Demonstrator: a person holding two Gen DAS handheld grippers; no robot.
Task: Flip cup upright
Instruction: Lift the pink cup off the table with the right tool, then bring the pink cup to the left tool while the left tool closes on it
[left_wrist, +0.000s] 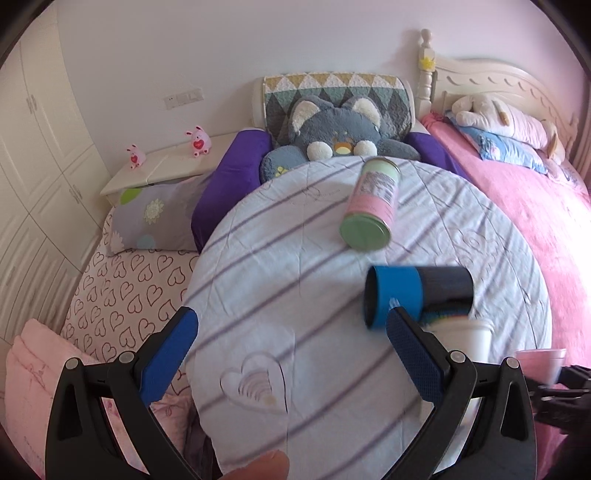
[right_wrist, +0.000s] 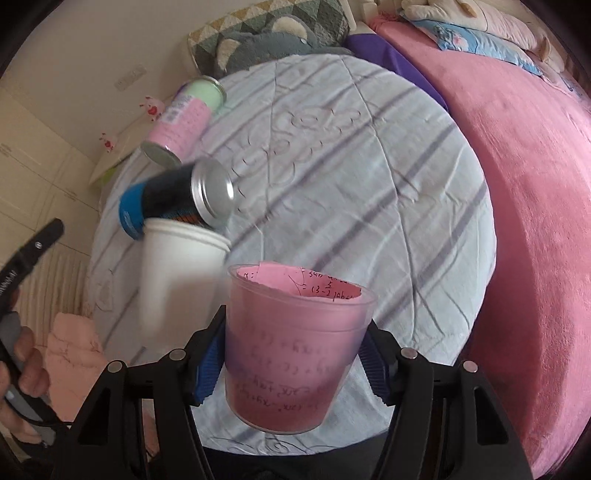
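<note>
A clear plastic cup lined with pink paper (right_wrist: 295, 343) stands upright, mouth up, between the blue pads of my right gripper (right_wrist: 291, 363), which is shut on it above the striped round table (right_wrist: 369, 184). The cup's edge shows at the right of the left wrist view (left_wrist: 539, 363). A white paper cup (right_wrist: 177, 273) stands just left of it, blurred; it also shows in the left wrist view (left_wrist: 469, 339). My left gripper (left_wrist: 291, 354) is open and empty over the table (left_wrist: 277, 288), its right finger close to a lying blue-and-black can (left_wrist: 413, 295).
A pink-and-green can (left_wrist: 371, 203) lies on its side farther back on the table, also in the right wrist view (right_wrist: 184, 122). The blue-and-black can (right_wrist: 177, 203) lies behind the white cup. Beds with pillows and plush toys (left_wrist: 340, 129) surround the table.
</note>
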